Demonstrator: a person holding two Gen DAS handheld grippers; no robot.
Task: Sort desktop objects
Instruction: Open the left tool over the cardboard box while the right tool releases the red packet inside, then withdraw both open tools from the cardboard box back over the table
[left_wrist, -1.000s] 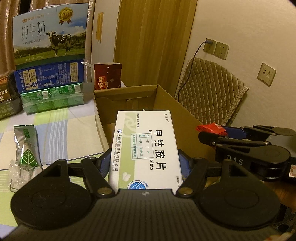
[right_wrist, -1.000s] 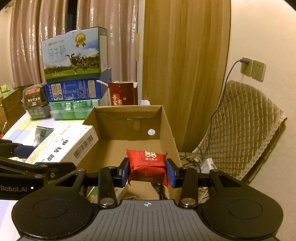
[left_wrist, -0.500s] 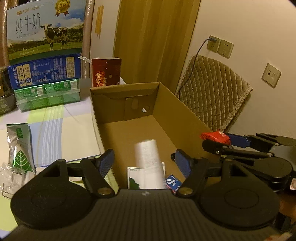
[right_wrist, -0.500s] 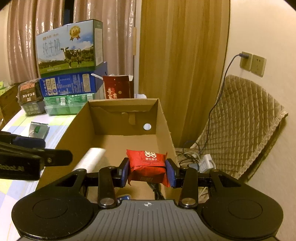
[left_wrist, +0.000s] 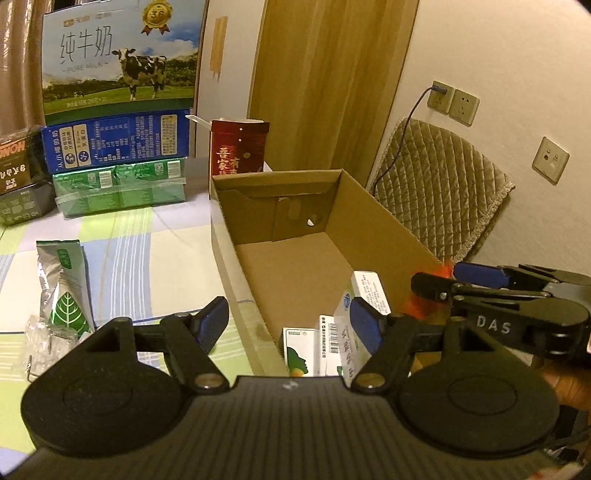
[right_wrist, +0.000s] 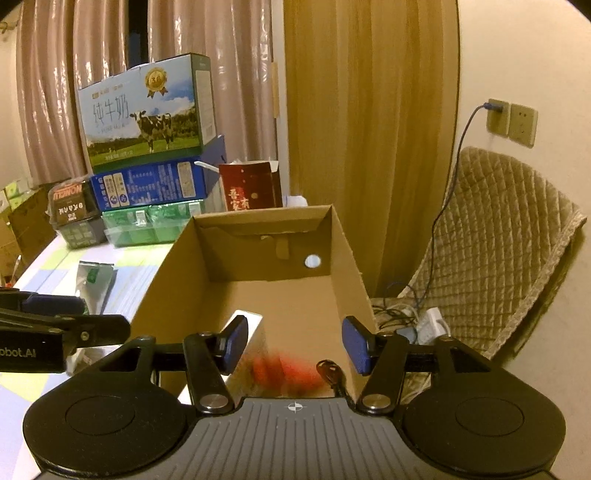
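Observation:
An open cardboard box stands at the table's right edge. My left gripper hangs open over its near left wall with nothing between its fingers. A white medicine box leans inside the box beside two smaller cartons. My right gripper is over the near end of the box and its jaws are opening. The red snack packet is a blur below the pads, free of them and dropping into the box.
Stacked milk cartons and a dark red box stand at the back of the table. A green leaf sachet and a clear plastic piece lie at the left. A quilted chair and floor cables are beyond the box.
The left gripper let go of the white medicine box, which fell into the cardboard box, and drifted left. The right jaws have parted and the red packet is falling.

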